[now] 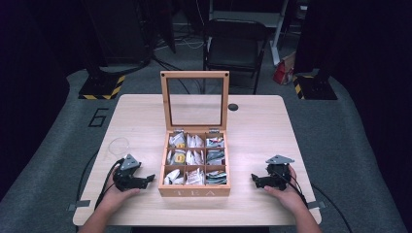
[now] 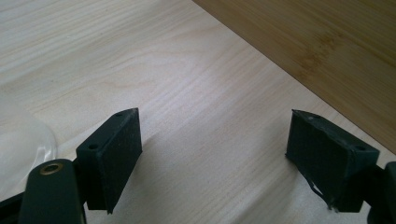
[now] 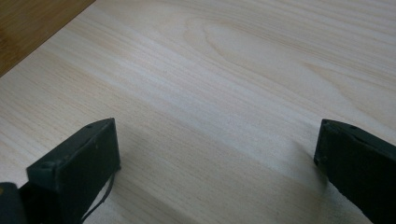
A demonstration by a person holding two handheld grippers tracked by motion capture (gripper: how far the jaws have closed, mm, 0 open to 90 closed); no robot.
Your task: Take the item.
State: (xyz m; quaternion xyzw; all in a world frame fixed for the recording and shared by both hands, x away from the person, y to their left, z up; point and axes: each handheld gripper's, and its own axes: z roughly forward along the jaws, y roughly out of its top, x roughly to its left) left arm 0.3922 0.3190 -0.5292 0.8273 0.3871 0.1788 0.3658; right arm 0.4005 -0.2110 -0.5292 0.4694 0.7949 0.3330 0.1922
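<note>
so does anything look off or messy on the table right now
Nothing much. The tea box sits square with its lid upright and the sachets inside their compartments. Both grippers, left and right, rest open on the table. One left pad looks frayed at its edge.

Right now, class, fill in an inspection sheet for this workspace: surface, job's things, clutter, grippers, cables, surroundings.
Surface: pale wooden table, bare wood between both grippers' fingers.
Job's things: wooden tea box with nine compartments of tea bags, glass lid upright.
Clutter: clear glass cup; small black disc.
Grippers: left gripper open; right gripper open; both on the table.
Cables: black cables trail from grippers.
Surroundings: black folding chair, dark stands.
</note>
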